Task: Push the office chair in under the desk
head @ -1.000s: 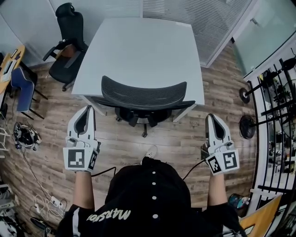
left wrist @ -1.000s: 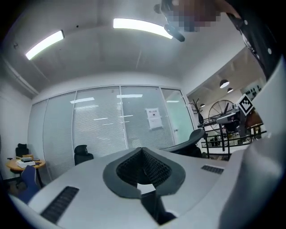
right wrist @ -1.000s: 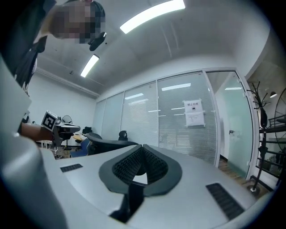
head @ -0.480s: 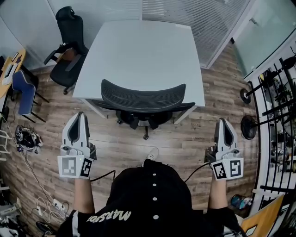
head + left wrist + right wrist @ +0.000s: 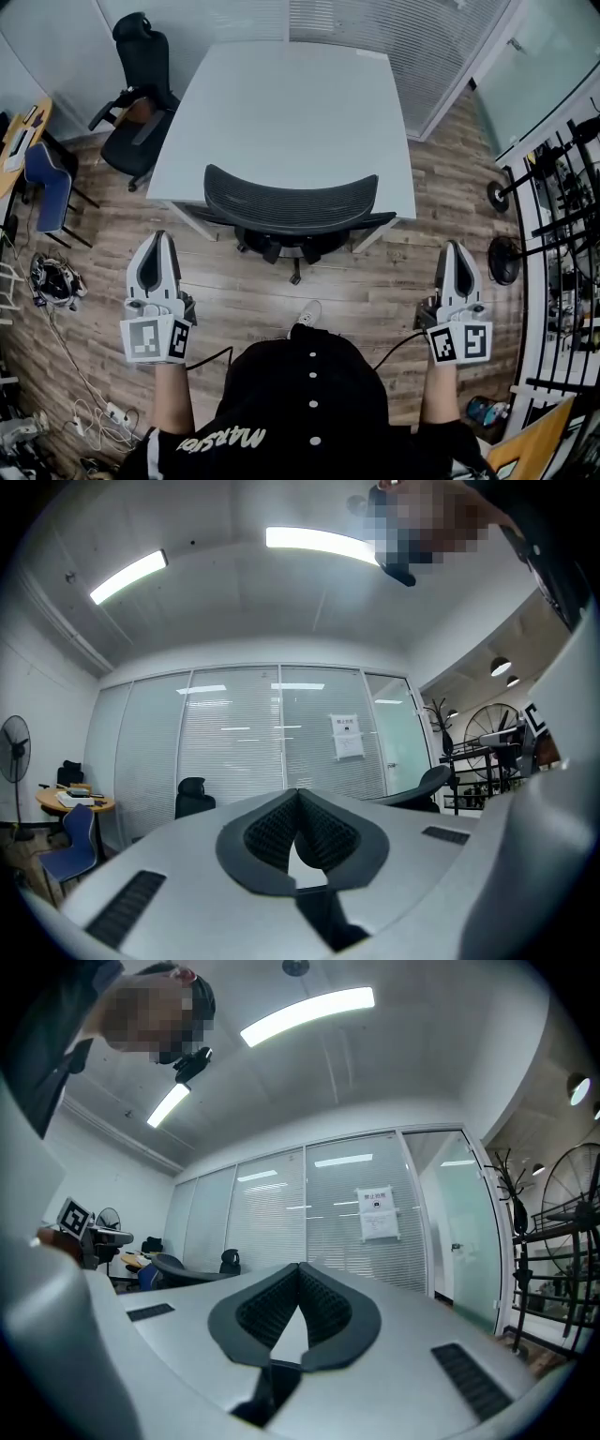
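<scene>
Two closed, empty grippers flank the chair. At near left, the left gripper (image 5: 159, 240) is held with fingers (image 5: 267, 832) together. The office chair (image 5: 291, 199) is seen facing far, its seat under the table (image 5: 291, 103), its backrest stretched left to right. At near right, the right gripper (image 5: 457, 247) is held likewise.

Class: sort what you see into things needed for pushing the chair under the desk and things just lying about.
Job: office chair, desk, left gripper, right gripper.
Lying about: spare black chair, blue chair, cables.
</scene>
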`<state>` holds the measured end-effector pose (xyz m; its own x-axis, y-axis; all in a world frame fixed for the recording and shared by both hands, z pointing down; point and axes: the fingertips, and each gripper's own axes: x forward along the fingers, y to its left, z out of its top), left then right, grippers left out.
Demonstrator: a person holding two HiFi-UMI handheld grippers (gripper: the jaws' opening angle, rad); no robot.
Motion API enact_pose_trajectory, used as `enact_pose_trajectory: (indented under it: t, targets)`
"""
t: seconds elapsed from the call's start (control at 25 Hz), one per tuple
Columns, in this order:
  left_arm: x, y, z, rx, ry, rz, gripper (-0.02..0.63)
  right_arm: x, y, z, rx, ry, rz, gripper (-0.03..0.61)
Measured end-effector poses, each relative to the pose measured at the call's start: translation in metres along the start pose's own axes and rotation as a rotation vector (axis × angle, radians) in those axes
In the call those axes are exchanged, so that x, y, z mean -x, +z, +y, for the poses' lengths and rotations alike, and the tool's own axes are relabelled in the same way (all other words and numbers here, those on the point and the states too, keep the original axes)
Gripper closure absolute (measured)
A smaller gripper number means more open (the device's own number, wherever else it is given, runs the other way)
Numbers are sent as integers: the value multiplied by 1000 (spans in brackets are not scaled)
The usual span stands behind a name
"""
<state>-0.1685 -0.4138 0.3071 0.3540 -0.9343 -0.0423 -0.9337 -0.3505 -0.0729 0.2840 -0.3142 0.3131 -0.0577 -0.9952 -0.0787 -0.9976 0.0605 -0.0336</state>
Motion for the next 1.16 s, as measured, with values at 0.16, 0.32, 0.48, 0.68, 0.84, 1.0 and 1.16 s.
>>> enact_pose_trajectory:
  t: [0.16,0.32,0.48,0.68,0.84,1.0,1.16]
  targets:
    - [-5,1,-1,-9,7,-4,597,-8,-6,-2,34,-8,38,551]
    - [-8,1,-5,-15,7,-8,597,-12,-9,-5,43,-19,46,551]
    - [-12,0,-7,-26,0,-5,597,-17,-8,-5,49,-16,46,551]
    - [-13,0,-10,-42,5,-17,597,-20,-11,-2,67,-4,51,551]
    - [-16,0,-10,-40,0,-17,597,-23,-10,0,73,0,51,551]
    - [-18,-2,-12,-39,0,-14,597,-25,-11,-1,78,4,54,551]
    - [-21,-2,-13,-39,-5,-13,597,-27,-12,-1,81,6,56,551]
